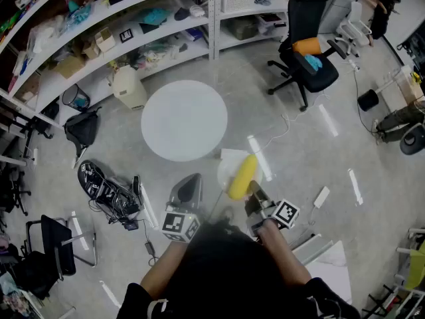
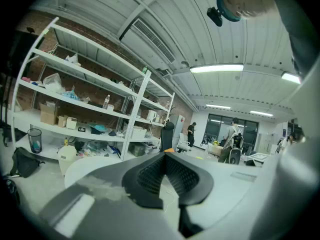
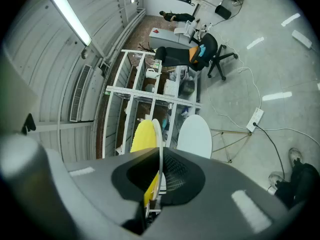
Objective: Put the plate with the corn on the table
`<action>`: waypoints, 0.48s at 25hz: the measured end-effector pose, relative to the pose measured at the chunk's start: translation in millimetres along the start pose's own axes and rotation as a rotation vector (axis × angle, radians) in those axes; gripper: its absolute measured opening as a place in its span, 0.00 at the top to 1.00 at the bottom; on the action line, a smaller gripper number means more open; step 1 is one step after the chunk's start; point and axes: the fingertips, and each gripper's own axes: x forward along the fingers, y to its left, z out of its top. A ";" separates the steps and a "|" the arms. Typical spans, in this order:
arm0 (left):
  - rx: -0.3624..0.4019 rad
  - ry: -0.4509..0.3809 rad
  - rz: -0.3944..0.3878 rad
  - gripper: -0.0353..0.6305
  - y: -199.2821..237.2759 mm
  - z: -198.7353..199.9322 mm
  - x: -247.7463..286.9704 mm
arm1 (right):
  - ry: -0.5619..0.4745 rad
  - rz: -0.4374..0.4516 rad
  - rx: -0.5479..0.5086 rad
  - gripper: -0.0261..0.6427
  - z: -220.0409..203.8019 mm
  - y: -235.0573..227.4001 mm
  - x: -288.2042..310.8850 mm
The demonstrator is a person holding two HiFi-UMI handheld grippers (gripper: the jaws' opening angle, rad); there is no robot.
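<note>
A white plate [image 1: 229, 167] carries a yellow corn cob [image 1: 242, 175], and my right gripper [image 1: 253, 190] is shut on its near rim, holding it in the air just short of the round white table [image 1: 184, 120]. In the right gripper view the plate [image 3: 160, 149] shows edge-on between the jaws, with the corn [image 3: 142, 136] on its left and the table [image 3: 195, 136] beyond. My left gripper [image 1: 188, 186] hangs beside it, near the table's front edge, shut on nothing. In the left gripper view the jaws of the left gripper [image 2: 167, 176] meet, with the table [image 2: 86, 165] ahead.
Metal shelving [image 1: 133, 18] full of boxes lines the far wall. A black office chair [image 1: 307, 62] stands at the back right. A white bin [image 1: 129, 88], a black bag [image 1: 83, 128], shoes and cables [image 1: 106, 188] lie left of the table. A power strip [image 1: 322, 197] lies on the floor at right.
</note>
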 end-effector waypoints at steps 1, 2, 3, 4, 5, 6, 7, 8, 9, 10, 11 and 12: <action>0.000 0.000 0.000 0.94 0.3 1.0 0.3 | 0.001 -0.003 -0.003 0.93 0.5 0.5 0.3; -0.001 -0.001 0.000 0.94 0.6 1.9 0.5 | 0.001 -0.006 -0.007 0.93 0.9 0.9 0.6; -0.001 -0.002 0.000 0.94 1.1 2.5 0.5 | 0.002 -0.009 -0.010 0.93 1.0 0.9 0.9; -0.001 -0.003 0.001 0.94 1.7 2.7 0.3 | 0.002 -0.014 -0.015 0.93 0.8 0.3 0.9; -0.002 -0.004 0.001 0.94 2.4 2.7 -0.2 | 0.003 -0.018 -0.018 0.94 0.5 -0.6 0.8; -0.003 -0.006 0.001 0.94 2.8 2.5 -0.9 | 0.003 -0.020 -0.020 0.94 0.0 -1.0 0.7; -0.004 -0.007 0.002 0.94 2.8 2.1 -1.8 | 0.002 -0.018 -0.018 0.93 -0.8 -0.6 0.6; -0.006 -0.007 0.002 0.94 2.3 1.7 -2.9 | 0.002 -0.015 -0.016 0.93 -1.6 0.3 0.2; -0.008 -0.006 0.002 0.94 1.6 1.4 -4.2 | 0.002 -0.013 -0.015 0.94 -2.4 1.4 -0.6; -0.010 -0.005 0.002 0.94 0.8 1.4 -5.8 | 0.003 -0.012 -0.017 0.94 -3.3 2.3 -1.6; -0.011 -0.004 0.002 0.94 0.4 1.9 -7.4 | 0.004 -0.013 -0.018 0.93 -4.2 3.2 -2.3; -0.012 -0.005 0.002 0.94 0.3 2.5 -8.8 | 0.005 -0.014 -0.019 0.94 -5.3 3.9 -2.5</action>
